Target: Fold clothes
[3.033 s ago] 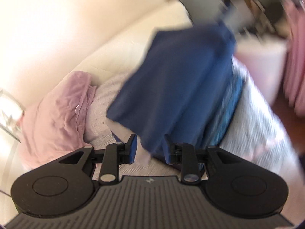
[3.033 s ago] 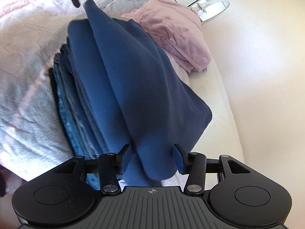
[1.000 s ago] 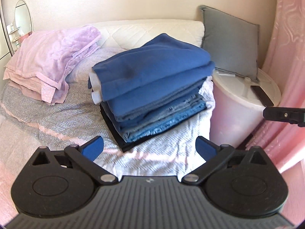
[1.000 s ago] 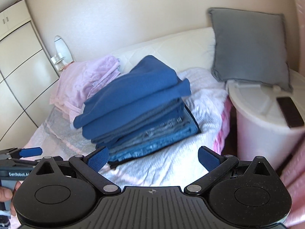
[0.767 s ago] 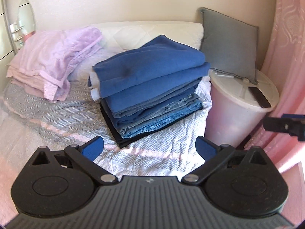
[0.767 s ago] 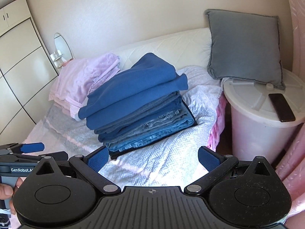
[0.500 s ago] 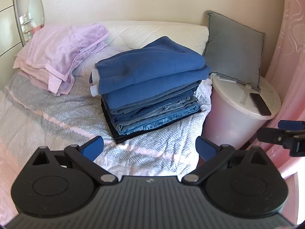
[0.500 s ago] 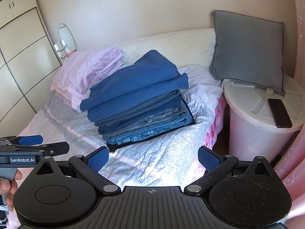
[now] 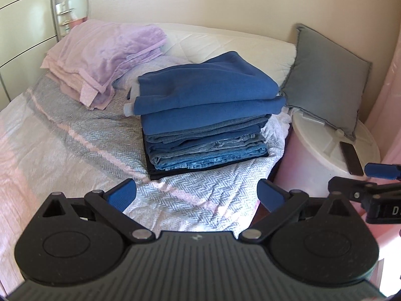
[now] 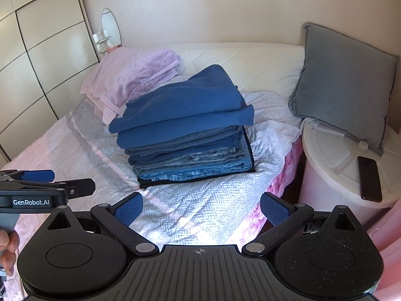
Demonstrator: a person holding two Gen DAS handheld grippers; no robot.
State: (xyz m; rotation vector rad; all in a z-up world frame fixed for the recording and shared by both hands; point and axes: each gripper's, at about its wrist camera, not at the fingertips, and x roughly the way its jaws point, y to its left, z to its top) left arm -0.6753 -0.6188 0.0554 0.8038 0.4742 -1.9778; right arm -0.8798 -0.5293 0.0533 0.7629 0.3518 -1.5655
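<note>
**Both grippers spread wide, folded stack on the bed**

Left wrist view: the left gripper (image 9: 196,194) has its jaws spread wide and holds nothing. At 12 o'clock from it, well apart, the stack of folded clothes (image 9: 208,115) sits on the grey herringbone bedspread (image 9: 82,148), a blue sweater (image 9: 205,85) on top and jeans beneath. A lilac blanket (image 9: 107,52) lies at 10 o'clock. At 3 o'clock the right gripper's tips show beside a white bin (image 9: 323,155).

Right wrist view: the right gripper (image 10: 200,207) is likewise released and empty. The stack lies at 12 o'clock. A grey cushion (image 10: 343,80) leans at 2 o'clock, and a phone (image 10: 369,181) rests on the bin lid. The left gripper shows at 9 o'clock.
</note>
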